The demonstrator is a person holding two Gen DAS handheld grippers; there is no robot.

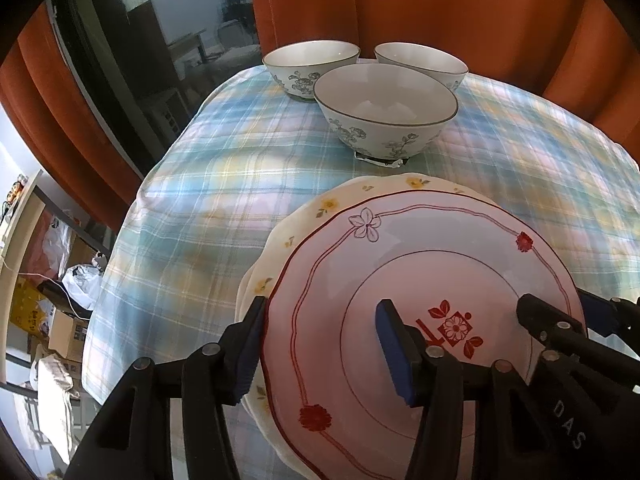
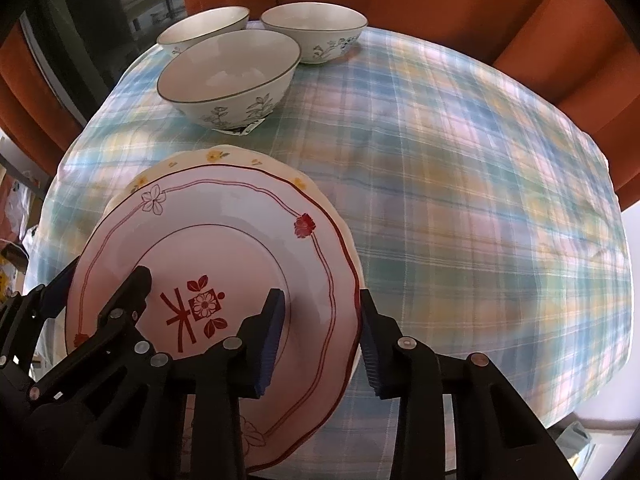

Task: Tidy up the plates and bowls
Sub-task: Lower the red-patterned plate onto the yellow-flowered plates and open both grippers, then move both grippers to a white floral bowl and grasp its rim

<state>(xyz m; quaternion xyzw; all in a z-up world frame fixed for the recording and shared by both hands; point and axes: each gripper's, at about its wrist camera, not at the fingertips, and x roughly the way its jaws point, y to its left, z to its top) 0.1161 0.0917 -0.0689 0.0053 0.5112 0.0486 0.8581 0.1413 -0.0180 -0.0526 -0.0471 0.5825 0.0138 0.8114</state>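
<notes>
A pink plate with red flower print (image 1: 420,248) (image 2: 224,216) lies on a cream plate with yellow flowers (image 1: 344,196) (image 2: 216,158) near the table's front. My left gripper (image 1: 322,344) (image 2: 98,284) straddles the pink plate's left rim, one finger outside the edge and one over the plate's well. My right gripper (image 2: 322,340) (image 1: 560,312) straddles the right rim the same way. A gap shows between each inner pad and the rim. Three white bowls with grey flower print stand behind: a near one (image 1: 384,108) (image 2: 228,76) and two farther back (image 1: 312,68) (image 1: 422,64).
A blue plaid cloth (image 1: 200,200) (image 2: 480,200) covers the round table. Orange curtains (image 1: 440,8) hang behind it and a dark window (image 1: 132,80) is at the left. Boxes and bags (image 1: 60,300) lie on the floor beyond the left edge.
</notes>
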